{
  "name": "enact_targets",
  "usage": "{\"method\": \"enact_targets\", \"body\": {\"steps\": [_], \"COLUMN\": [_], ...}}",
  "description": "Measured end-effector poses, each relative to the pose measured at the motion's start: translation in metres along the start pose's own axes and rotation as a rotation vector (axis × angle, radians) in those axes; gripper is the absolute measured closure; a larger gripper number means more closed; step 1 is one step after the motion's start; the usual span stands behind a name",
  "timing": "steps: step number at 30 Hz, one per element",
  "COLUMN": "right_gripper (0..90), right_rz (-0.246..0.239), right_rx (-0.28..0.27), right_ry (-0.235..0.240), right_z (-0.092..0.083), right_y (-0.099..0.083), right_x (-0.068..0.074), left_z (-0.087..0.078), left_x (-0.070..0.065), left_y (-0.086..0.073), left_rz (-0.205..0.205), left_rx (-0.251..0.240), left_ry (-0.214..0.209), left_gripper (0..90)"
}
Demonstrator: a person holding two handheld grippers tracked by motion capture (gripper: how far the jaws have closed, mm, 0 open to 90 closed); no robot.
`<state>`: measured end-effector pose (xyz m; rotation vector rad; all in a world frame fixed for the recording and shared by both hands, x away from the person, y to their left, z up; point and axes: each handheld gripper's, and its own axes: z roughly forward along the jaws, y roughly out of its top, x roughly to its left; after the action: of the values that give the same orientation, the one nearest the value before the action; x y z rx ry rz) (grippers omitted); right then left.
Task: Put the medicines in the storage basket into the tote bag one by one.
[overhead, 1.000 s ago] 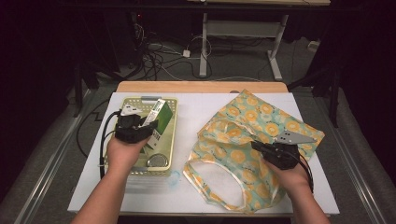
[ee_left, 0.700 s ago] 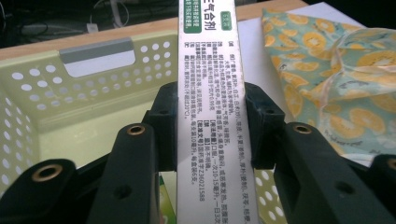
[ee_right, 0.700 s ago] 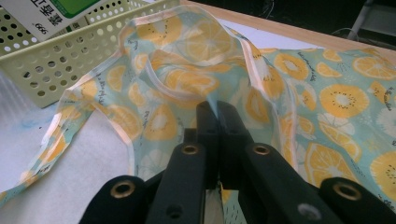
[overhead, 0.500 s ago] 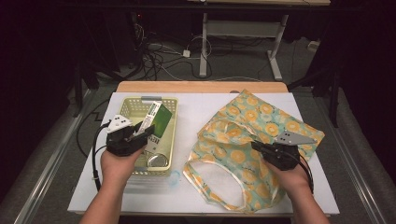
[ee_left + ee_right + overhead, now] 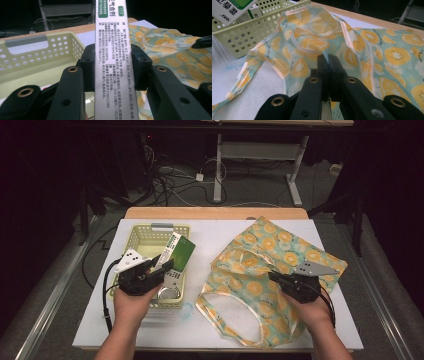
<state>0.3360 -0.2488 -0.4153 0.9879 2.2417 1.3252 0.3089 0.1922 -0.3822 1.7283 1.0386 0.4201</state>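
Two hand-held black grippers sit nearest us, one in each hand, and we start with them. Our left gripper [image 5: 159,270] is clamped on a long white-and-green cardboard medicine box [image 5: 112,50]: in the left gripper view its two jaws press against the box's narrow sides, and the printed face of the box runs up between them and out of the top of the view. From above, we see that box [image 5: 176,257] held tilted over the pale yellow perforated plastic basket [image 5: 141,236], its green end pointing up and away from the hand. Our right gripper [image 5: 274,278] has its jaws pinched tight on the rim of the mint-green fabric tote bag printed with orange slices [image 5: 272,255]; in the right gripper view the jaws meet on a fold of the cloth [image 5: 312,47], which rises into a small peak just ahead of them. Between the basket and the bag we see a round silvery tin [image 5: 167,293] lying in the near corner of the basket, just under the left gripper. Both basket and bag rest on the white tabletop [image 5: 210,232], the basket to the left, the bag spread out to the right, the two close together. Farther off, beyond the table's wooden edge [image 5: 215,213], tangled cables [image 5: 170,182] lie on the dark floor beside the white legs of another table [image 5: 295,175].
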Motion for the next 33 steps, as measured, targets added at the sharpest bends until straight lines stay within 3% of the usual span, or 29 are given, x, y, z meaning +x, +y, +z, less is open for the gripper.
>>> {"method": "enact_targets", "body": {"steps": [17,26,33], "right_gripper": [90.0,90.0,90.0], "right_rz": [0.0,0.002,0.001], "right_rx": [-0.008,-0.006,-0.01], "right_ry": [-0.005,-0.002,-0.003], "right_z": [-0.001,-0.001,-0.002], "right_y": [0.001,0.001,0.001], "right_x": [-0.001,-0.001,-0.001], "left_z": [0.004,0.017,0.031], "left_x": [-0.028,-0.054,-0.071], "left_y": [0.006,0.0,-0.01], "left_rz": [0.039,0.094,0.118], "left_rx": [-0.023,0.016,0.051], "left_ry": [-0.096,-0.168,-0.199], "left_gripper": [60.7,60.6,60.6]}}
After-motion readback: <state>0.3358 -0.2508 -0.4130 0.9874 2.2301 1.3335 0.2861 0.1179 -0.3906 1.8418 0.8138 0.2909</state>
